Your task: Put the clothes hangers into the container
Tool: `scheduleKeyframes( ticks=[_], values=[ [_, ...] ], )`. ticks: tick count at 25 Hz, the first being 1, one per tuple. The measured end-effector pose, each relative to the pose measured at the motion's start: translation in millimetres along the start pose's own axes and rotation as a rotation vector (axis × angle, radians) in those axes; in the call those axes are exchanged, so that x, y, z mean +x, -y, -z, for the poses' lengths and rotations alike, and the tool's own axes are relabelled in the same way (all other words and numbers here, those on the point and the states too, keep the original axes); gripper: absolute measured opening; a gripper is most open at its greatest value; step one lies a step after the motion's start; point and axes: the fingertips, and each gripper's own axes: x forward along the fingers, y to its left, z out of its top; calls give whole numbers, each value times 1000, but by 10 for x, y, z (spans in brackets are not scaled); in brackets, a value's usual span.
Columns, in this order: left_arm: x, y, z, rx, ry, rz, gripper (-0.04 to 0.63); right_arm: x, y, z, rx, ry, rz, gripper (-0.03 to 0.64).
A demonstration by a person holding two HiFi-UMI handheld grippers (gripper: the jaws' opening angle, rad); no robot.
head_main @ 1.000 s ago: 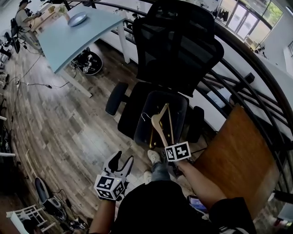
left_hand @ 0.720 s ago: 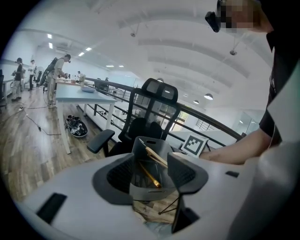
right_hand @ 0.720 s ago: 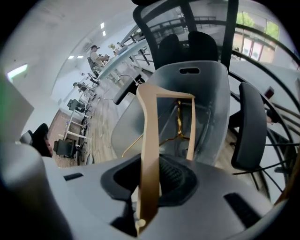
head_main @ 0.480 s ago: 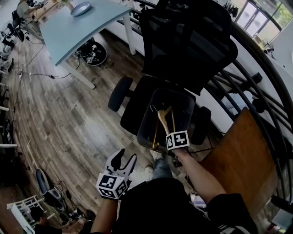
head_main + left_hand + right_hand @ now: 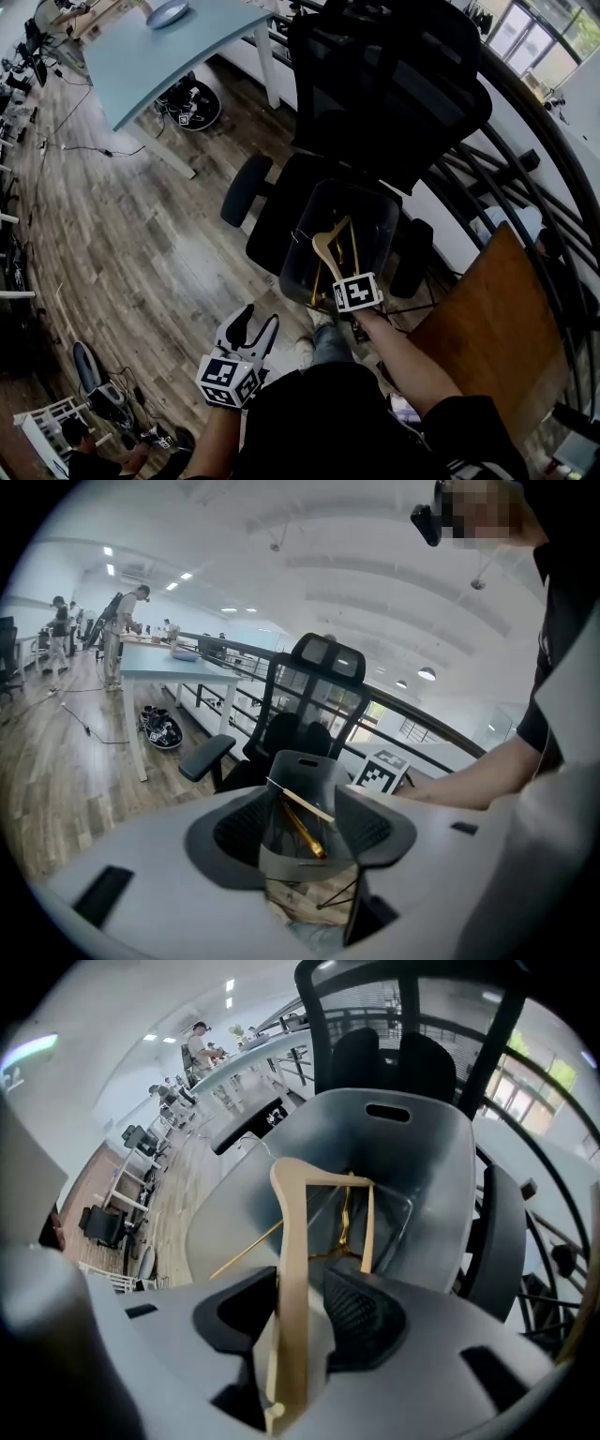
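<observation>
1. Between the jaws of the right gripper (image 5: 300,1299), one arm of a wooden clothes hanger (image 5: 291,1241) runs lengthwise. The jaws have just been opening. They stand about half apart, with a gap showing between the hanger and the right-hand pad (image 5: 361,1312), so no firm clamp is seen.
2. The hanger's far end reaches into the open mouth of the dark grey container (image 5: 412,1115), above a gold-coloured metal hanger (image 5: 345,1218) lying inside.
3. In the head view, the right gripper points steeply down at the container's near rim, its marker cube (image 5: 357,292) uppermost.
4. The left gripper (image 5: 305,817) has its jaws well apart with nothing between them. It is held low at the person's left side, well apart from the container.
5. The container stands on the seat of a black mesh-backed office chair (image 5: 384,84).
6. Surroundings: wood-plank floor (image 5: 122,234), a pale blue table (image 5: 178,52) beyond the chair, a brown board (image 5: 492,328) to the right.
</observation>
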Motion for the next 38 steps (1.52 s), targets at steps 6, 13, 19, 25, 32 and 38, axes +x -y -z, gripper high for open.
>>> scheduleKeyframes(
  ticks=[6,13,19,25,32,38],
  values=[
    [70,80,-2,10,4,23,229,-195,-21,-75,-27,47,-3,210],
    [71,158,-46,34,23,52,229,-542,9,-121,9,178,-1,172],
    [10,237,-136,64,55,63,229,-879,31,-144,8,328,18,113],
    [-263,339,-351,95,136,74,228,-1486,-199,-146,-29,517,27,44],
    [-721,384,-440,128,216,75,219,-2209,-346,93,-6,730,65,-5],
    [-1020,598,-475,119,277,112,216,-2848,-361,418,-64,948,144,-6]
  ],
)
